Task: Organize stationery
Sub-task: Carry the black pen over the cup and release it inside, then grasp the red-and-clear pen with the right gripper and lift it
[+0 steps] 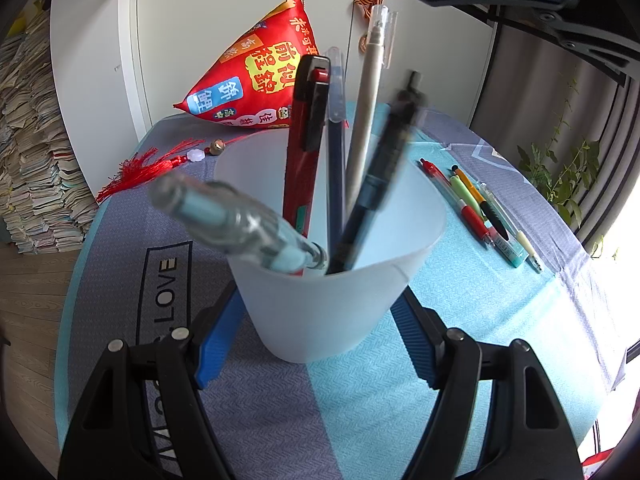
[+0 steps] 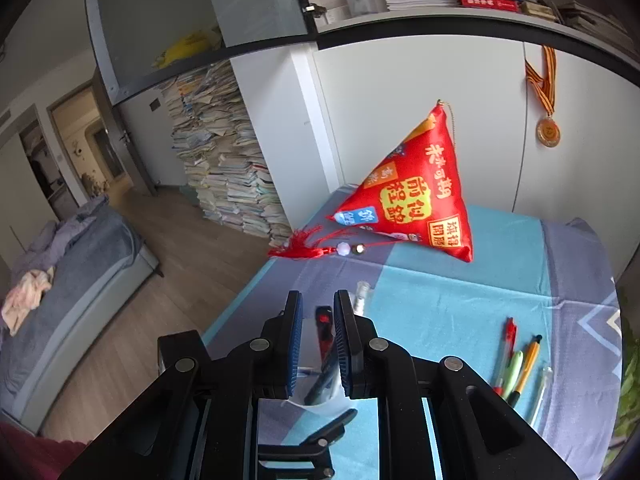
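My left gripper (image 1: 320,312) is shut on a frosted white cup (image 1: 332,248) standing on the table. The cup holds several pens: a red and black one (image 1: 306,136), a dark blue one (image 1: 335,152), a grey-white one (image 1: 366,112), a blurred black one (image 1: 380,176) and a clear light-blue one (image 1: 236,220) leaning left. Several loose pens (image 1: 480,208) lie on the cloth to the right; they also show in the right wrist view (image 2: 520,364). My right gripper (image 2: 317,320) hovers above the cup (image 2: 320,396), its jaws slightly apart with nothing between them.
A red triangular pouch (image 1: 256,76) with a red tassel (image 1: 148,168) sits at the table's back. A blue and grey cloth (image 1: 460,320) covers the table. Stacks of books (image 2: 228,176) stand on the floor to the left, a plant (image 1: 560,168) to the right.
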Motion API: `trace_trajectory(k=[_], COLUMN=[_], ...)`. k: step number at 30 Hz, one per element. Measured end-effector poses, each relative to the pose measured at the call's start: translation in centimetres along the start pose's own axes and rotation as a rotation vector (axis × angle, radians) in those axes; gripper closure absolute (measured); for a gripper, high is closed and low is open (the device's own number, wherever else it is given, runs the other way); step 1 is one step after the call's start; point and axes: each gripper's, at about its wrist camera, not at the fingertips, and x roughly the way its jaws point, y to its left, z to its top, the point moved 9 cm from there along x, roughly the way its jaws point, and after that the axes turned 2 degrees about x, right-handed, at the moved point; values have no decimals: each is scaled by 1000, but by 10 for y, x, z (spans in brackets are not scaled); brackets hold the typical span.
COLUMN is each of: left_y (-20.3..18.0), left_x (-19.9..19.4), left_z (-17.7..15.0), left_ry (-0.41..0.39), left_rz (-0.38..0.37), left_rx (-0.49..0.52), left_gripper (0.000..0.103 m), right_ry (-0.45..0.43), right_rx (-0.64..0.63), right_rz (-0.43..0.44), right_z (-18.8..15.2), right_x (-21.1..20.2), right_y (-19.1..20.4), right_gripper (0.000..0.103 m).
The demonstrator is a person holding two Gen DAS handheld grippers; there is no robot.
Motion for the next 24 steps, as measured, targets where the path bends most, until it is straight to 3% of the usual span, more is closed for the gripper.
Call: trace_trajectory(k=[5,10,16,24], left_y=[0,0,0,0], left_x=[0,0,0,0], left_z=[0,0,0,0], left_ry=[1,0,1,1], left_rz=[0,0,0,0], left_rx=[0,0,0,1], left_gripper=[29,29,29,29], right_ry=[-26,-7,129,254], right_rx=[19,121,238,285], right_rz=[-37,-163,-282,-351], right_z=[1,-2,-36,-57], right_x=[-14,-20,9,49], right_y=[-17,-75,-145,-182], right_gripper=[87,87,87,87])
